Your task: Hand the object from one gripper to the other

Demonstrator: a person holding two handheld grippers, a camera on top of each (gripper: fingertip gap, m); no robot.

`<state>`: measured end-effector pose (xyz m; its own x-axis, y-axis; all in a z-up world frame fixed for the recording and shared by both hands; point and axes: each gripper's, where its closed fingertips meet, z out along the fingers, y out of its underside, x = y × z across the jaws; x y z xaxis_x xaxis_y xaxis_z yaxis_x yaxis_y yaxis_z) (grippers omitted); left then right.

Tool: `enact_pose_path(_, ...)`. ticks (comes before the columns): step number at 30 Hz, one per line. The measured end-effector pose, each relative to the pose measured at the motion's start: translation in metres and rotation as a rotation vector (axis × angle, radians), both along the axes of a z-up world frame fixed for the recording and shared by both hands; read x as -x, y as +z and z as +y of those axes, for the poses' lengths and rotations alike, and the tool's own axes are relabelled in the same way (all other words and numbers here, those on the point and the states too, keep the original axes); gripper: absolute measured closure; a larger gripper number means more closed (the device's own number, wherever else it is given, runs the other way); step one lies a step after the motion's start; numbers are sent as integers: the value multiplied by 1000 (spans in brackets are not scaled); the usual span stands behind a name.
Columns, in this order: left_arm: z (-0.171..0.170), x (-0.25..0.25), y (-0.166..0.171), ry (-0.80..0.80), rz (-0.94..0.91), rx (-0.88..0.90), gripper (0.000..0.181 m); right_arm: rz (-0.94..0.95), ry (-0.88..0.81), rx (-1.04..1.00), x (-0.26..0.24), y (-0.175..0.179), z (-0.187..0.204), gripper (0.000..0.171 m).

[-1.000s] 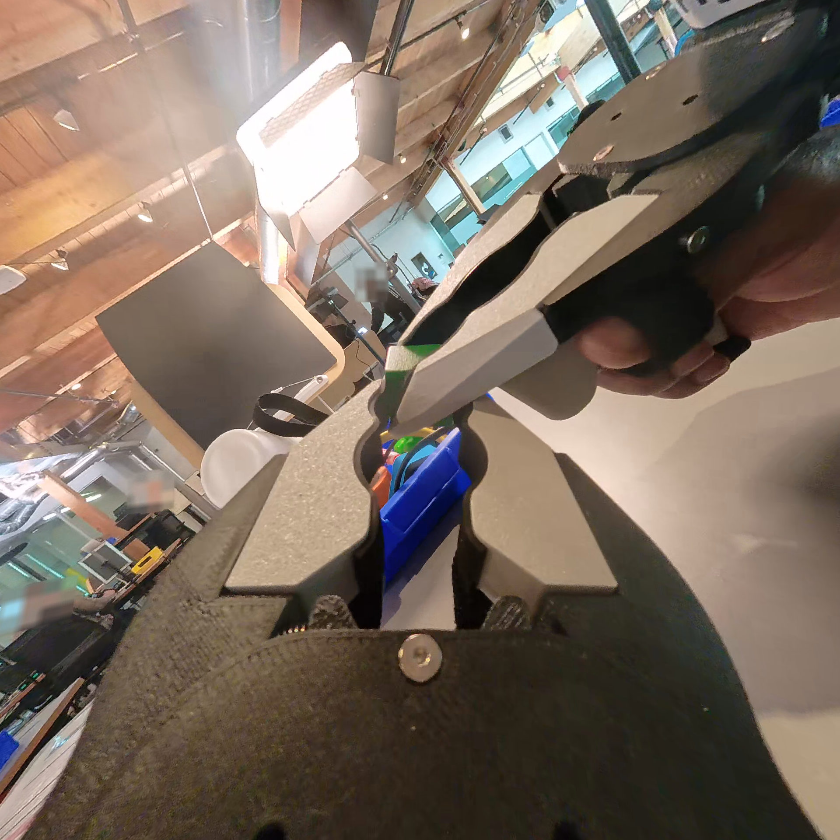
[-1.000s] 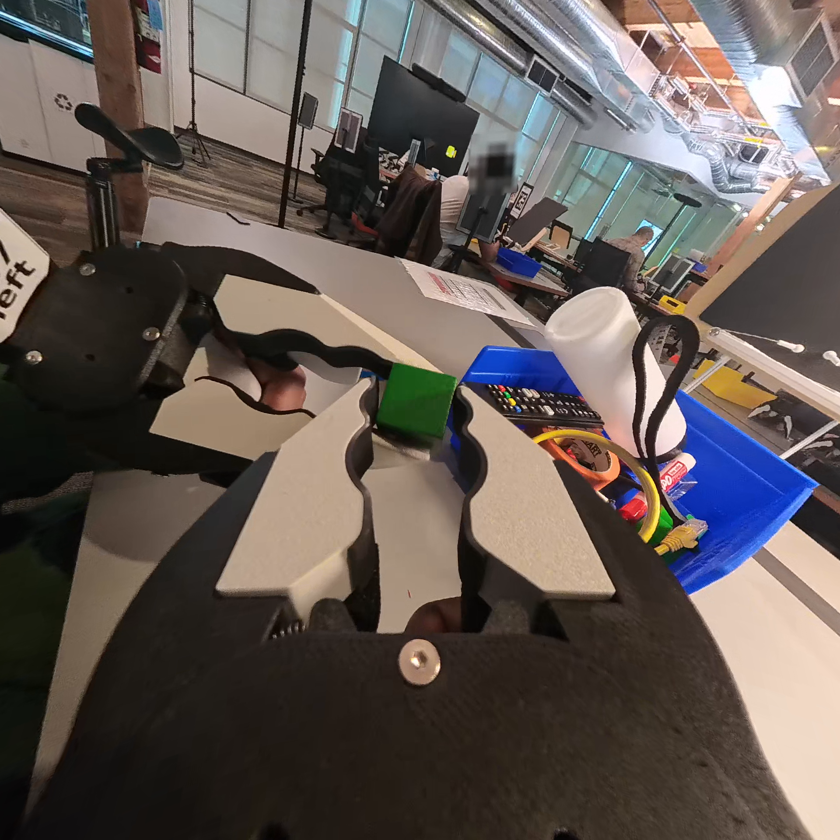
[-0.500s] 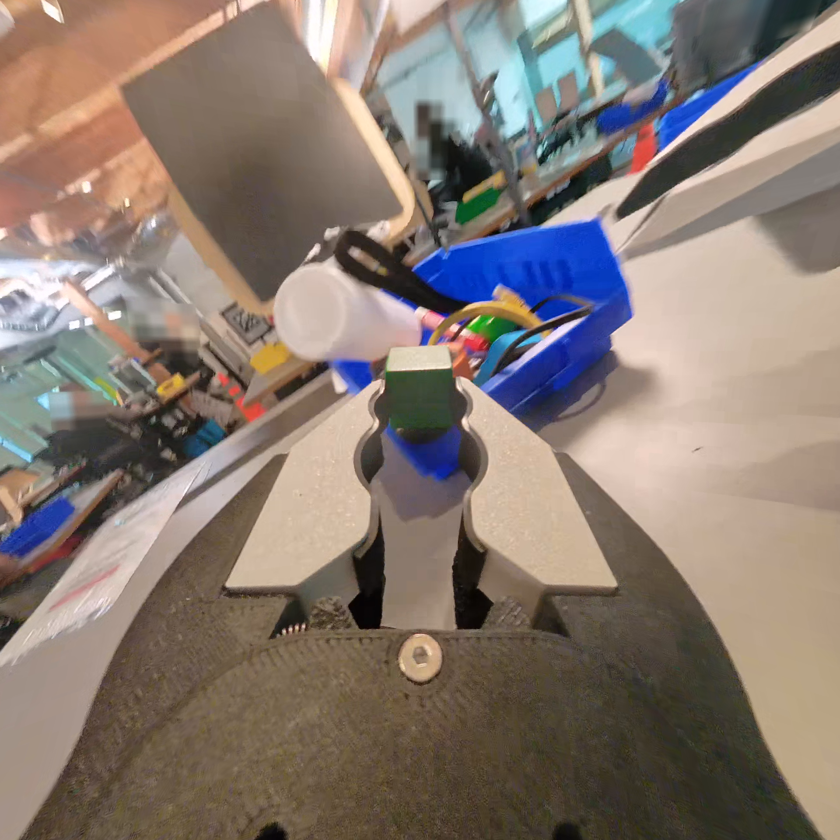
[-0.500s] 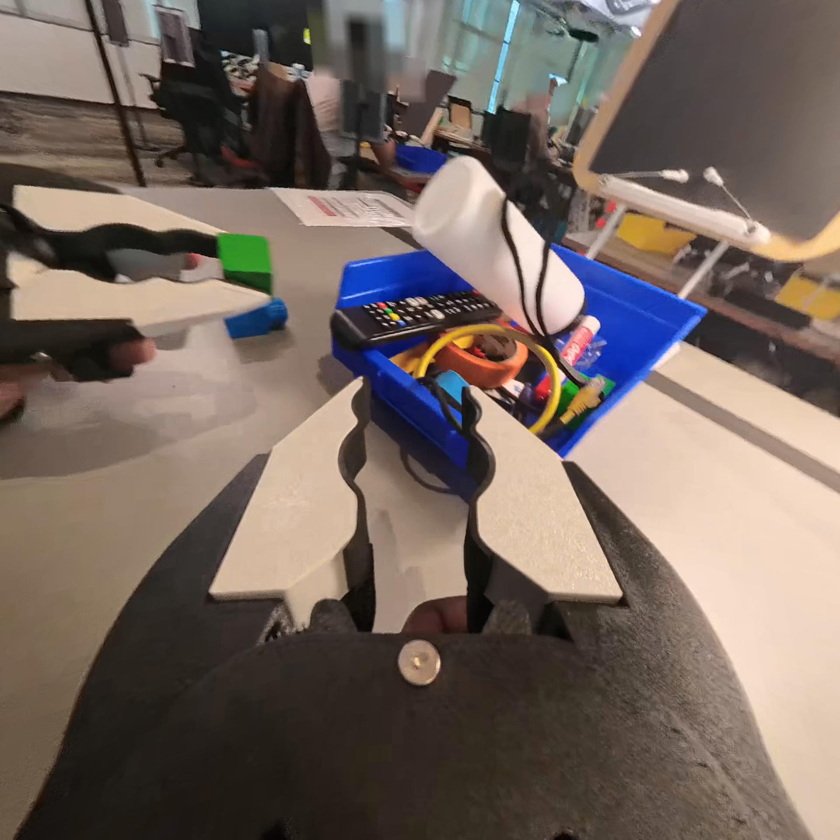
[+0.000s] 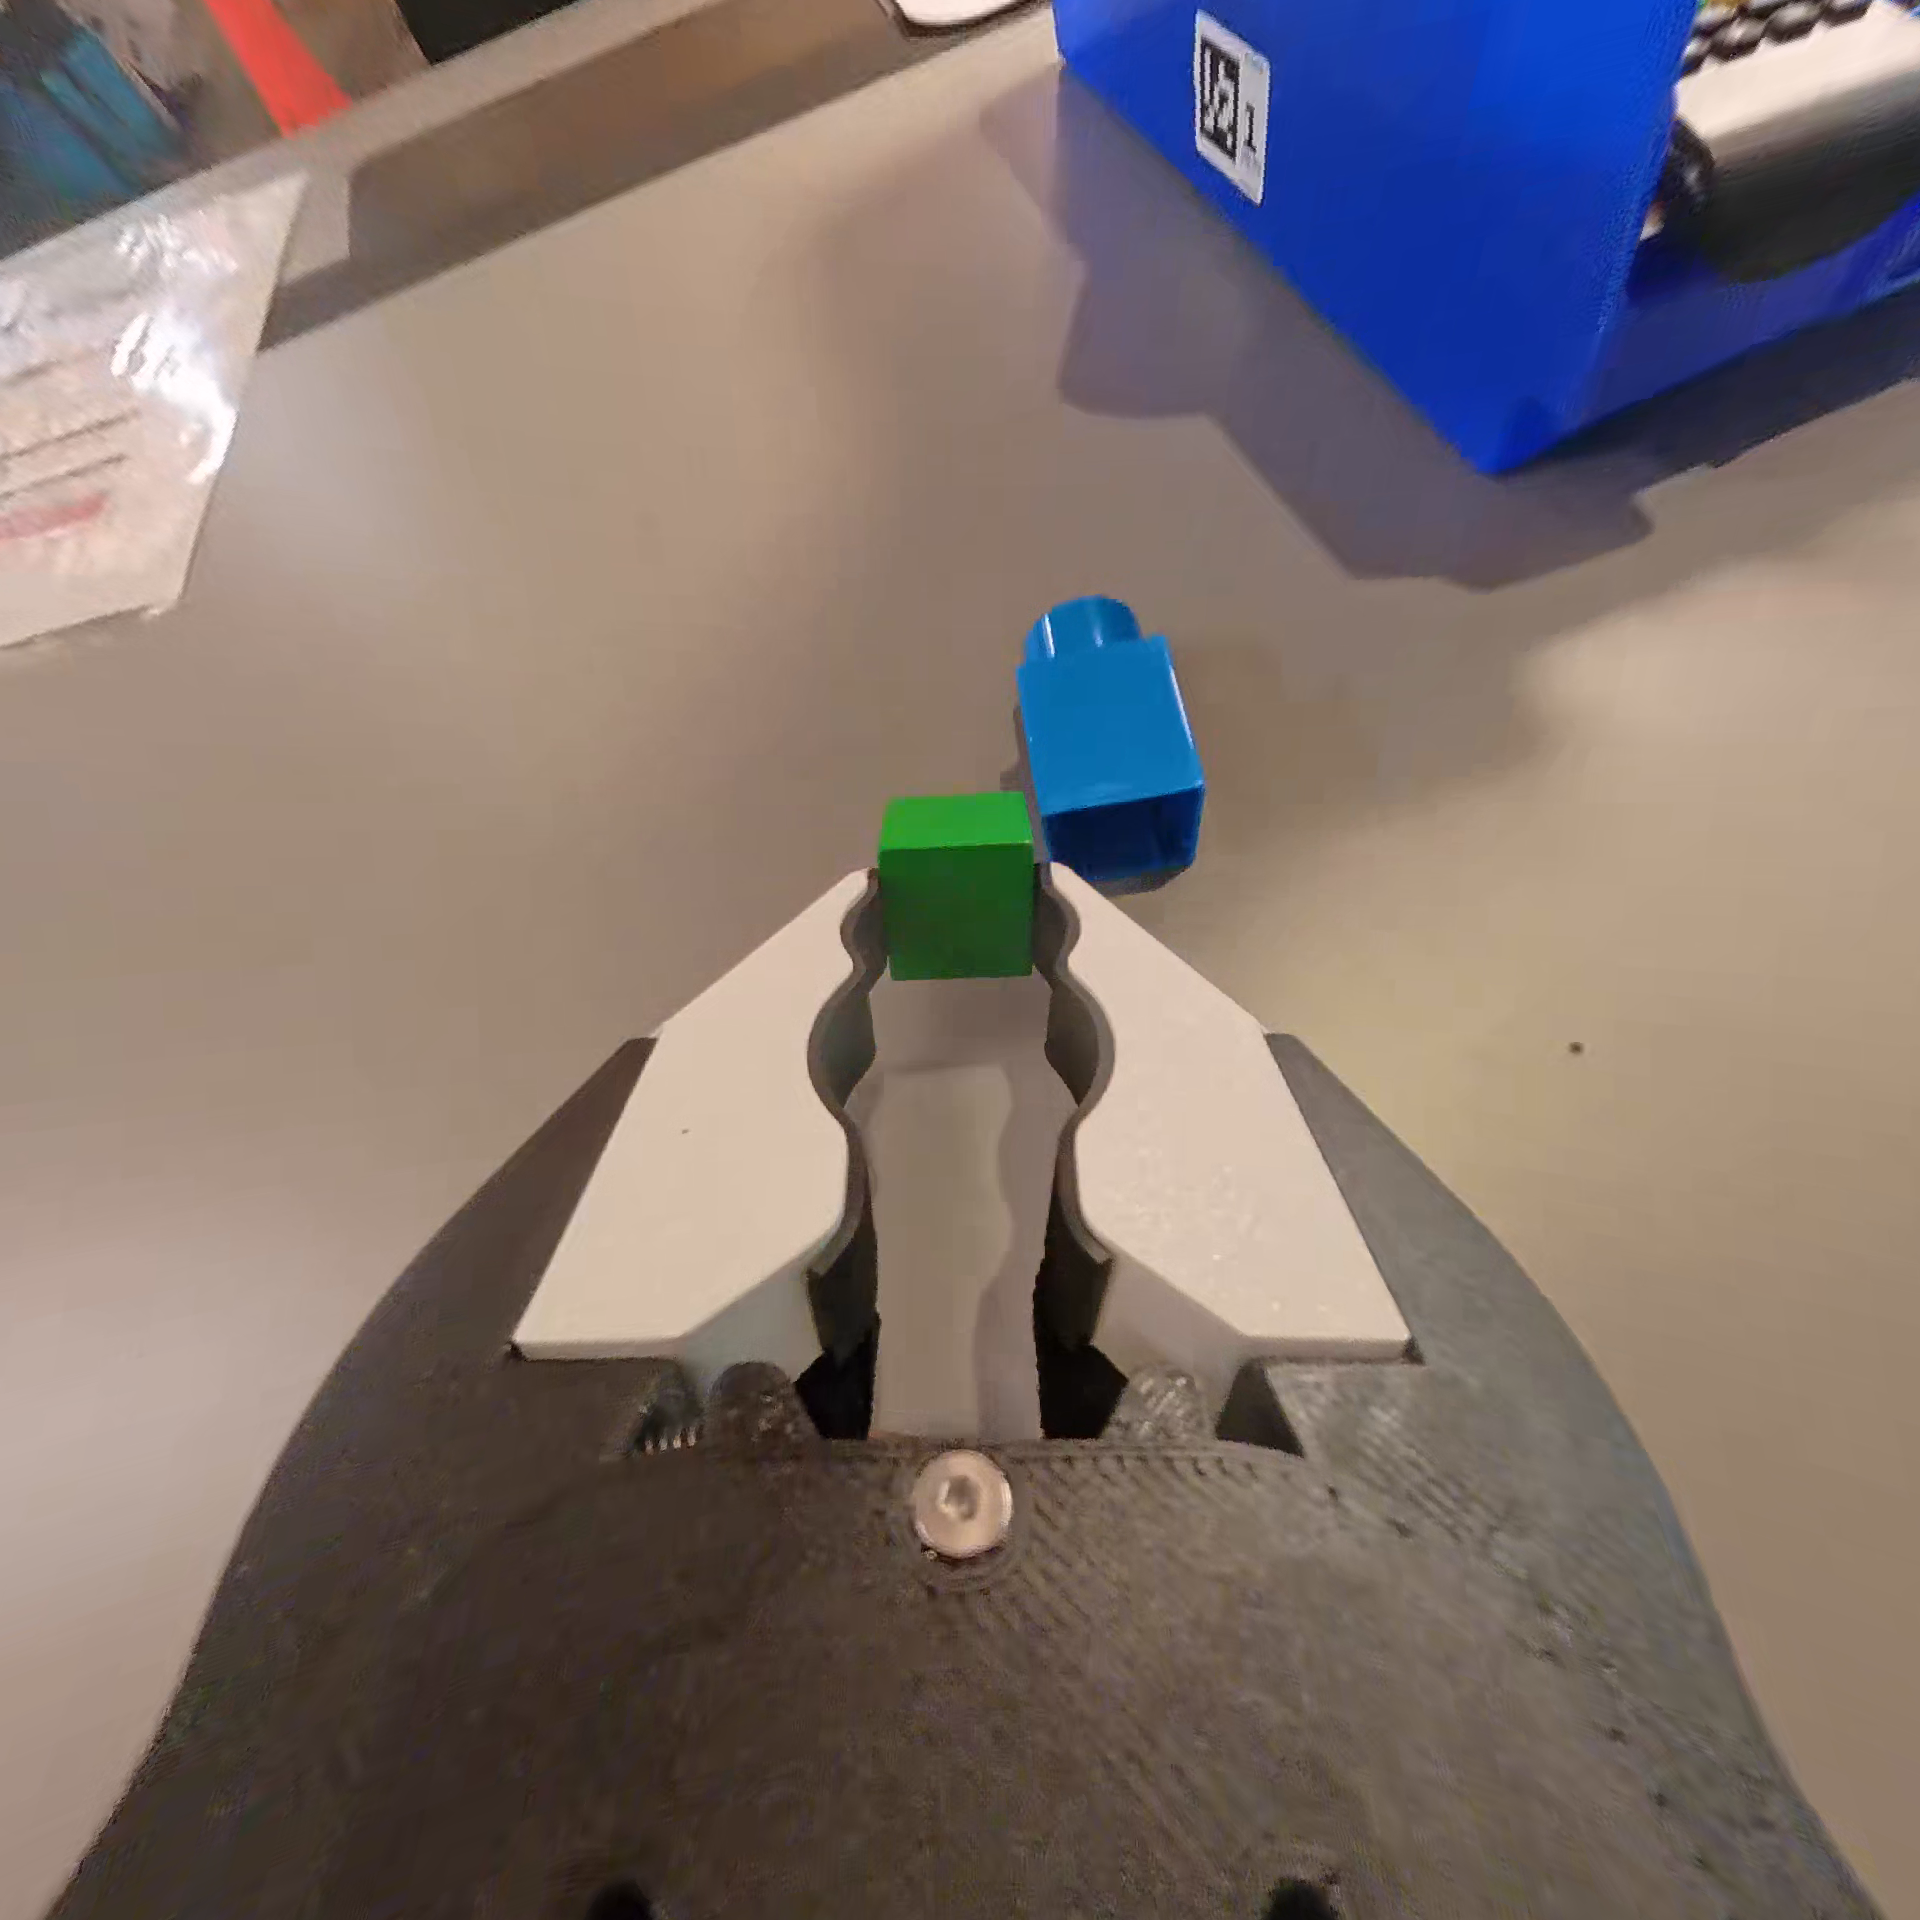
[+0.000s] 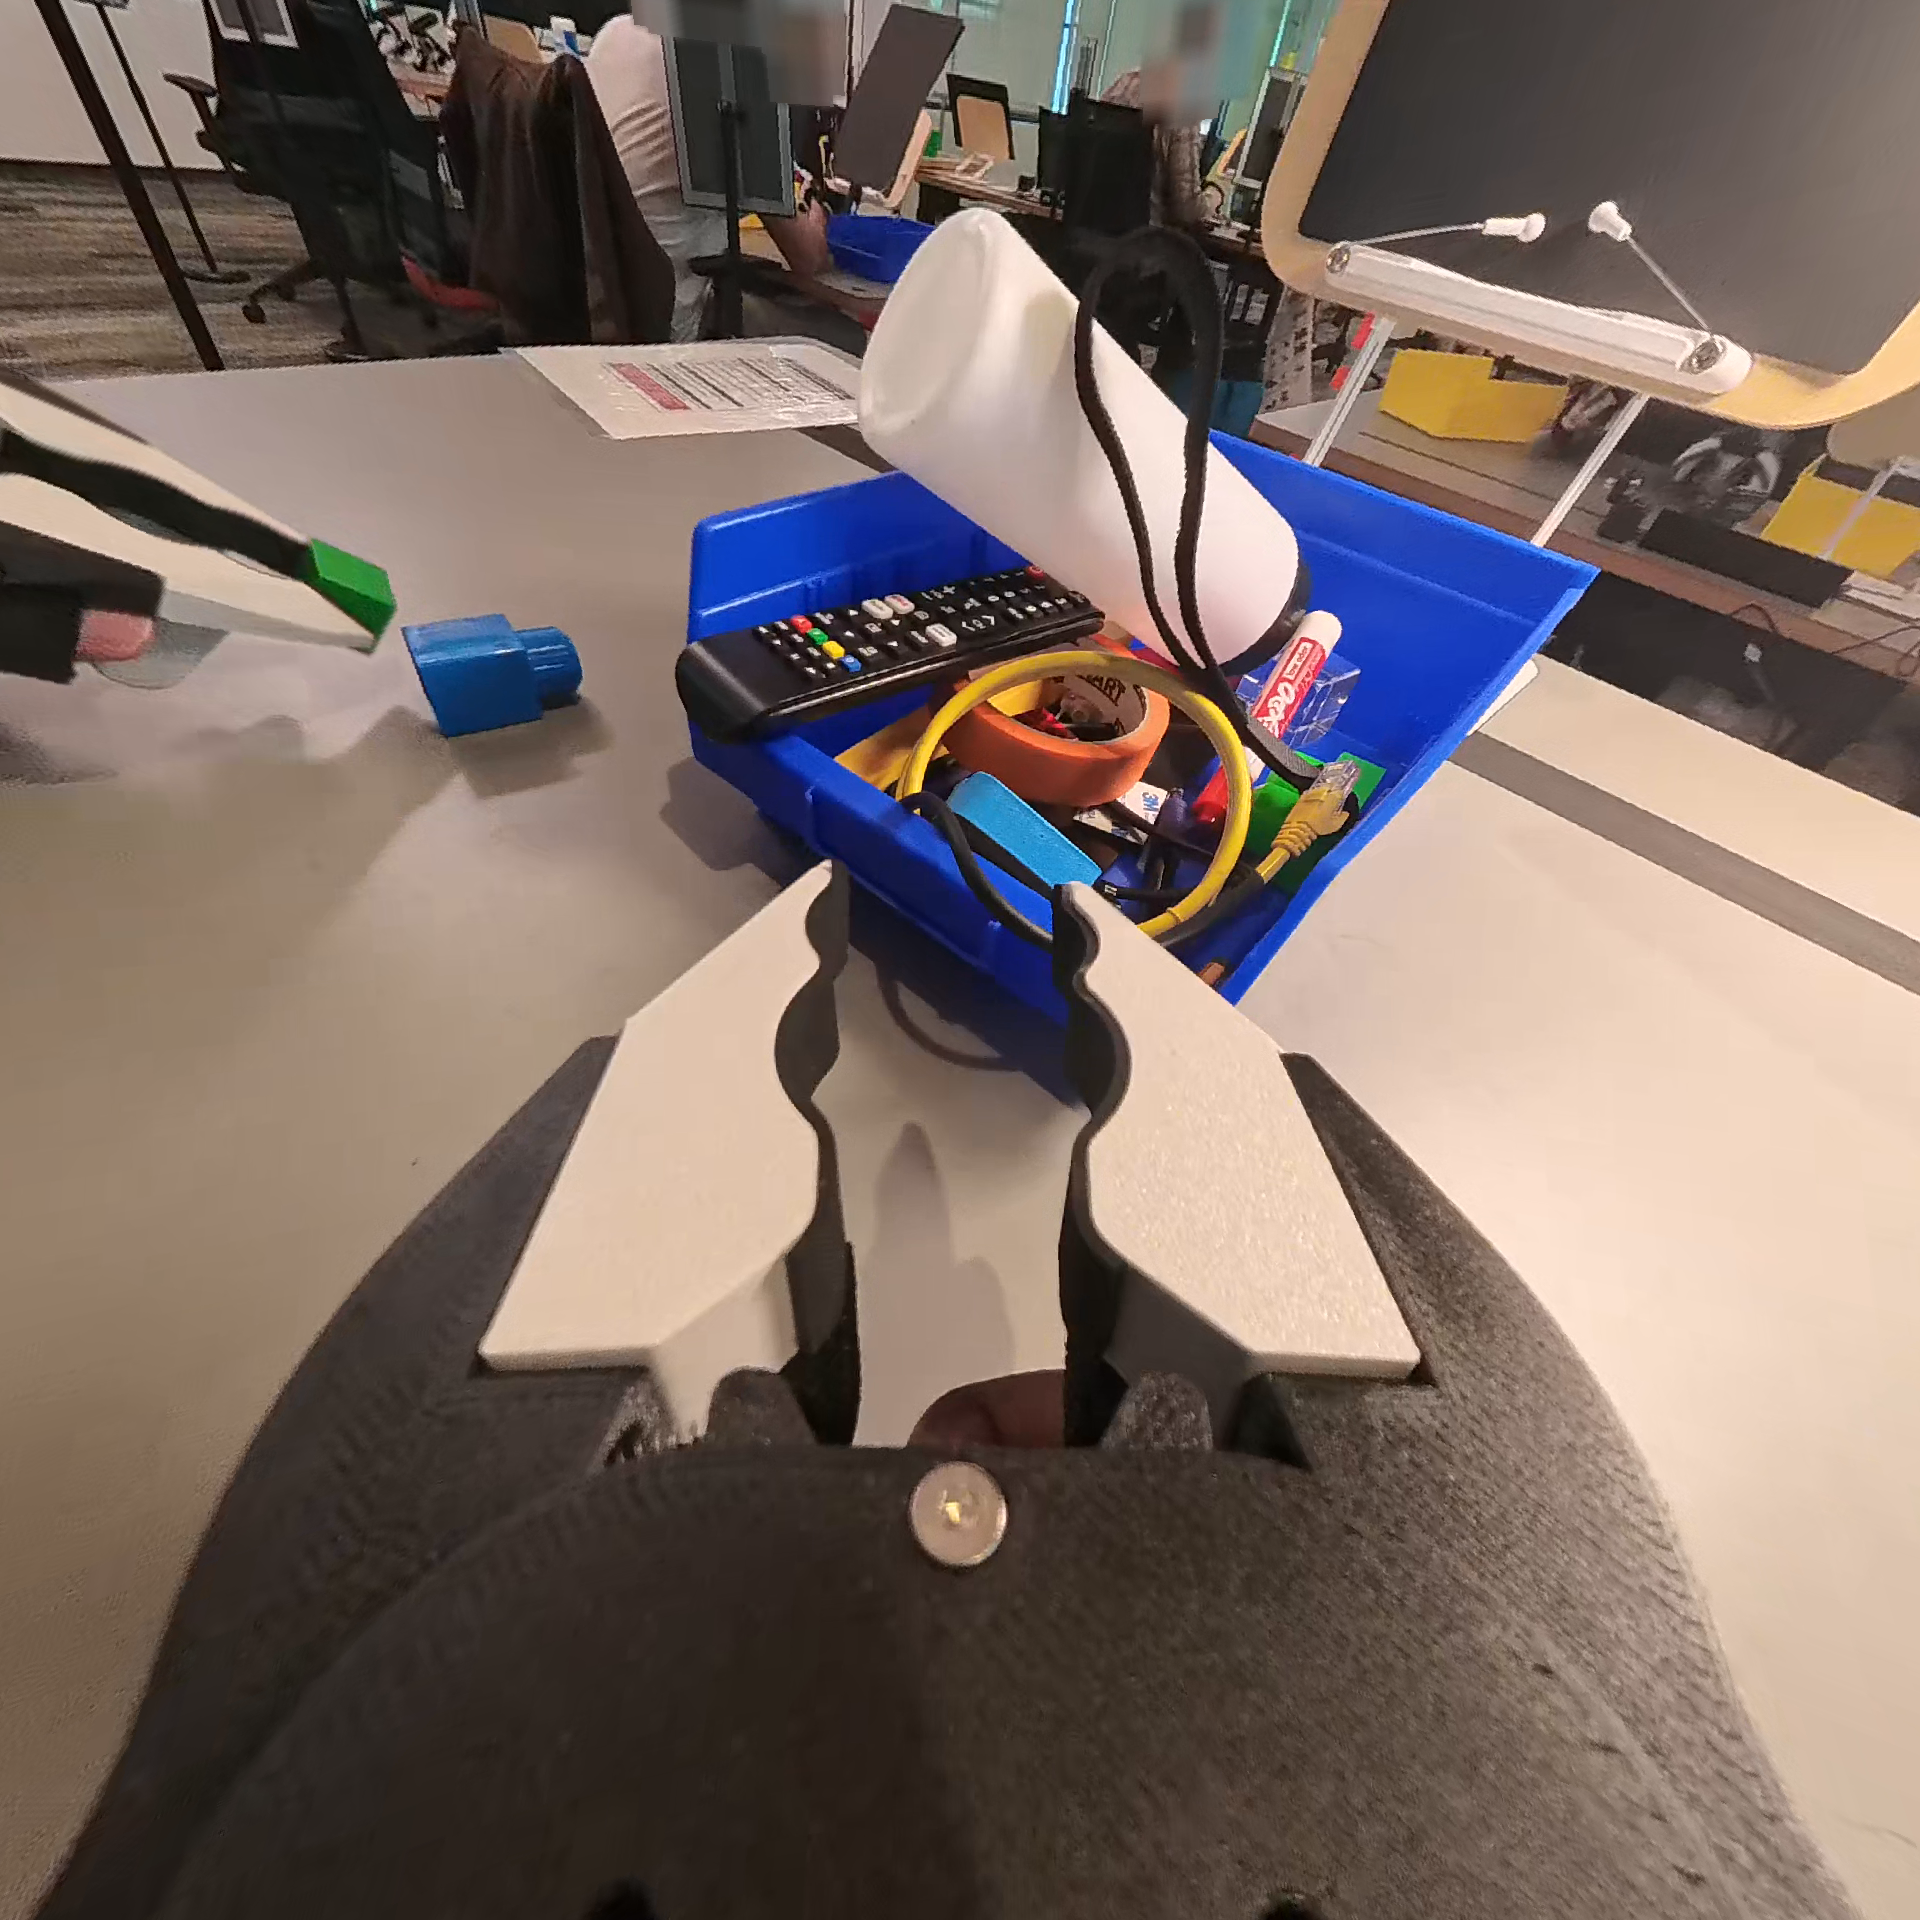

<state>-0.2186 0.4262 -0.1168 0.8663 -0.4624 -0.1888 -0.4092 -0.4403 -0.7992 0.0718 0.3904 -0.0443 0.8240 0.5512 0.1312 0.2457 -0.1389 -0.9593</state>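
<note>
My left gripper (image 5: 956,888) is shut on a small green cube (image 5: 956,883) held at its fingertips, tilted down over the grey table. The same cube (image 6: 351,587) shows at the far left of the right wrist view, in the left gripper's tips (image 6: 343,608). My right gripper (image 6: 948,904) is open and empty, apart from the left one, pointing at a blue bin (image 6: 1455,644). A blue plastic block (image 5: 1107,753) lies on its side on the table just beyond the green cube; it also shows in the right wrist view (image 6: 488,670).
The blue bin (image 5: 1434,208) holds a remote control (image 6: 883,644), an orange tape roll (image 6: 1070,738), a yellow cable (image 6: 1226,831) and a white cylinder (image 6: 1070,457) with a black cord. A laminated sheet (image 5: 94,416) lies at the table's far left. A person's fingers (image 6: 104,634) hold the left gripper.
The grippers have drawn apart after meeting at the cube. The green cube stays in the left gripper, which has tipped down toward the table by the blue block. The right gripper has swung toward the bin, empty.
</note>
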Motion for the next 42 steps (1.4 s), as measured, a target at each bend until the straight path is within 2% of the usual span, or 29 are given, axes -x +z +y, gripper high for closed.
enact_pose_path(4,2,-2,-14,-9,13,46,153,0,0,0,0,0,0,131)
enact_pose_path(10,4,-3,-17,-9,28,52,152,-13,6,-2,2,-1,-1,131)
enact_pose_path(15,6,-2,-13,-4,4,28,133,-8,6,1,1,-1,-1,131)
enact_pose_path(23,10,-10,23,-44,-178,-118,122,-8,11,5,1,-1,-2,131)
enact_pose_path(30,6,-33,83,-96,-359,-377,122,18,43,2,6,13,0,131)
enact_pose_path(34,5,-55,92,-116,-405,-435,123,-89,88,17,17,25,12,131)
enact_pose_path(37,5,-73,90,-150,-380,-460,125,-237,95,8,21,33,40,131)
enact_pose_path(42,3,-88,96,-183,-385,-511,128,-429,204,68,28,25,83,132)
